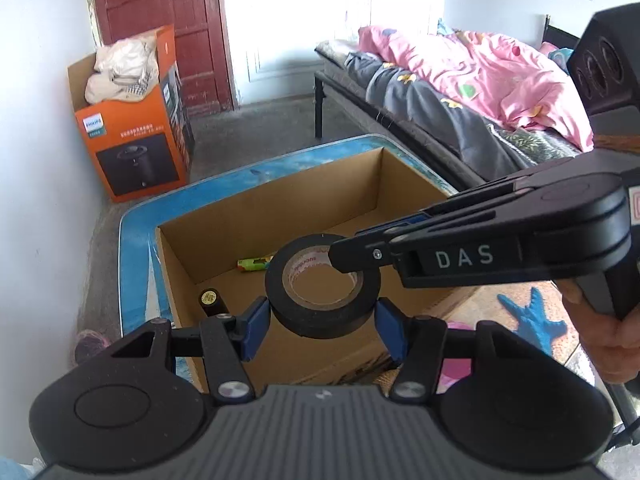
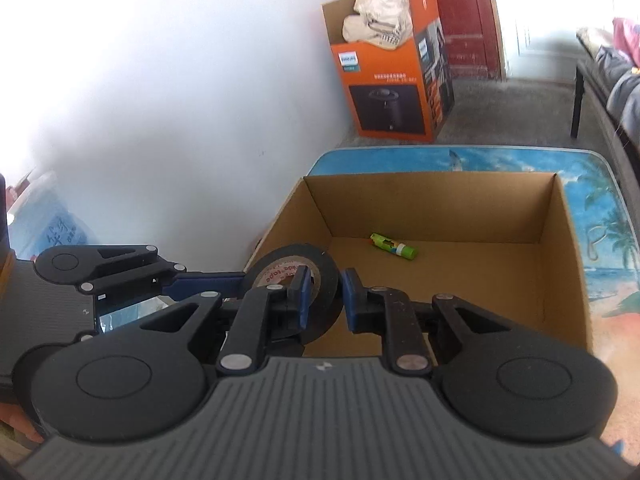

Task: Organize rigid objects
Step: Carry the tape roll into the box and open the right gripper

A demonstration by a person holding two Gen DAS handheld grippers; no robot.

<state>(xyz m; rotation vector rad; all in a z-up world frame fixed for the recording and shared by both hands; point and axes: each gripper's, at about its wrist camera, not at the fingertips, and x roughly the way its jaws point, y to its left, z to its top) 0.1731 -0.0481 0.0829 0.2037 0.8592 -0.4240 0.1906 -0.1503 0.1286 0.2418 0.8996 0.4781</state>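
A black roll of tape is held above the open cardboard box. My left gripper is shut on the roll from both sides. My right gripper comes in from the right; one finger is inside the roll's core and the other outside its wall, so it grips the wall too. In the left wrist view the right gripper reaches over the roll. A green glue stick lies on the box floor. A small black cylinder stands in the box's near left corner.
The box stands on a low table with a blue beach print. An orange Philips carton stands on the floor by the white wall. A bed with a pink quilt runs along the right.
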